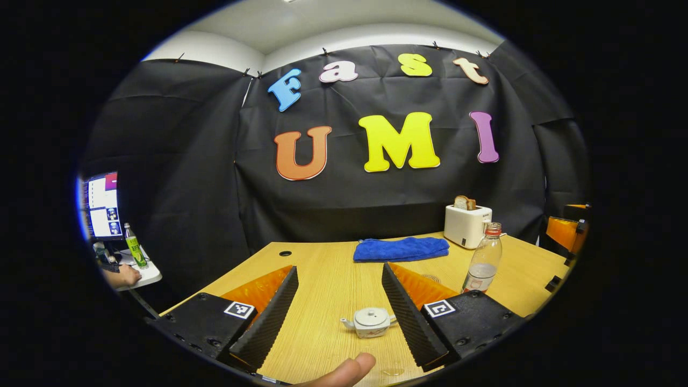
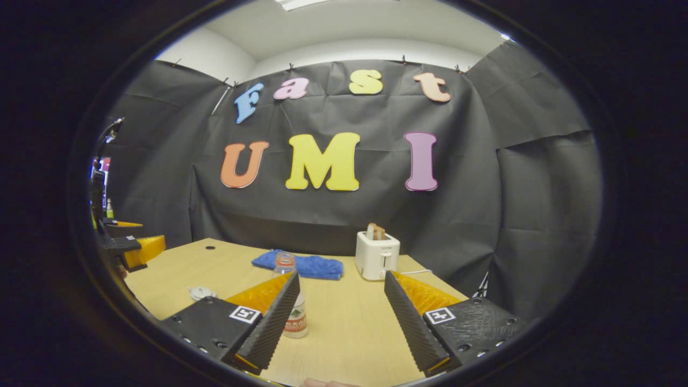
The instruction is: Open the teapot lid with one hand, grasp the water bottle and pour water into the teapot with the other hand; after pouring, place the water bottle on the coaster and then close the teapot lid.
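In the left gripper view, the left gripper [image 1: 339, 301] is hanging above the wooden table [image 1: 322, 274] with its fingers standing wide apart and gripping nothing. The small white teapot [image 1: 372, 321] is sitting on the table between the two fingers, closer to the right one, with its lid on; its handle side is reaching toward that finger, though whether they touch cannot be told. The water bottle [image 1: 483, 258] is standing upright beyond the right finger, well behind the teapot, its cap off. A blue cloth [image 1: 401, 249] is lying farther back, and a white toaster [image 1: 466, 224] with bread in it is standing near the wall. A fingertip [image 1: 344, 372] is showing at the bottom edge.

In the right gripper view, the right gripper [image 2: 342, 309] is likewise spread wide and empty. The bottle [image 2: 292, 301] is standing just behind the left finger, partly hidden by it, outside the gap. The teapot [image 2: 201, 293] is lying farther left, well apart from the fingers. The other gripper [image 2: 129, 248] is showing at the far left edge.
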`<state>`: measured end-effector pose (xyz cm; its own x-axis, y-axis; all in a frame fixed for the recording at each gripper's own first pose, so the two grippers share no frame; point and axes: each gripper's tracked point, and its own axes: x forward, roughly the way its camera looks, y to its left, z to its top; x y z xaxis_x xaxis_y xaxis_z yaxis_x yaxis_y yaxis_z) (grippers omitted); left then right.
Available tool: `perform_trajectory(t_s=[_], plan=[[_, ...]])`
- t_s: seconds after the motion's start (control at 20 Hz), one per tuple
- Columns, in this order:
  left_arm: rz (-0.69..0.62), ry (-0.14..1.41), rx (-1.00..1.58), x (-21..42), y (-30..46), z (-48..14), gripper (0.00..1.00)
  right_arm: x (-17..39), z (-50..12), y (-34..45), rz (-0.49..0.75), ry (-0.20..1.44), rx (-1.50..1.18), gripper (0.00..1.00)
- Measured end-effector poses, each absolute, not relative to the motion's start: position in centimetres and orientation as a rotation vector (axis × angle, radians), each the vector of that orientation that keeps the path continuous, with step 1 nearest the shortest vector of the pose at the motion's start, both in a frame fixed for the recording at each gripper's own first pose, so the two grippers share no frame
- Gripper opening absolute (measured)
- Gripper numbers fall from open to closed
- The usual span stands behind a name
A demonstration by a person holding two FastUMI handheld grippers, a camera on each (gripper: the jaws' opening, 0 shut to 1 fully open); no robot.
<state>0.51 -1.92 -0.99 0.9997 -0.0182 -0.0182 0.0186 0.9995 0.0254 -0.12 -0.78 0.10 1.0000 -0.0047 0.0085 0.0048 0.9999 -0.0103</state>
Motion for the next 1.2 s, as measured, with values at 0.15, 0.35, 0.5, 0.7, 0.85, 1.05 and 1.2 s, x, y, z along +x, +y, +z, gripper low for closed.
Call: perform_trajectory(t_s=[0.15, 0.35, 0.5, 0.7, 0.85, 1.05, 1.2], plan=[[-0.029, 0.008, 0.011, 0.9, -2.1, -1.1, 0.98, -0.1, 0.1, -0.6, -0.003, -0.011, -0.015, 0.95], [-0.035, -0.022, -0.021, 3.8, -2.8, -2.3, 0.98, 0.1, -0.2, -0.6, -0.005, -0.002, -0.017, 0.95], [-0.048, 0.008, -0.026, 6.5, -3.8, -5.2, 0.98, 0.4, -0.5, -0.6, -0.008, 0.004, -0.020, 0.95], [-0.081, 0.093, -0.039, 8.6, -5.2, -9.2, 0.99, 0.6, -0.8, -0.7, -0.019, 0.007, -0.035, 0.95], [-0.116, 0.113, -0.017, 9.2, -6.3, -10.5, 0.92, 0.7, -1.0, -0.8, -0.022, 0.010, -0.035, 0.95], [-0.153, 0.120, -0.017, 9.4, -7.3, -11.2, 0.76, 0.9, -1.4, -0.7, -0.022, 0.024, -0.034, 0.95], [-0.166, 0.123, 0.002, 9.5, -7.4, -11.6, 0.63, 0.9, -1.5, -0.6, -0.020, 0.029, -0.036, 0.95]])
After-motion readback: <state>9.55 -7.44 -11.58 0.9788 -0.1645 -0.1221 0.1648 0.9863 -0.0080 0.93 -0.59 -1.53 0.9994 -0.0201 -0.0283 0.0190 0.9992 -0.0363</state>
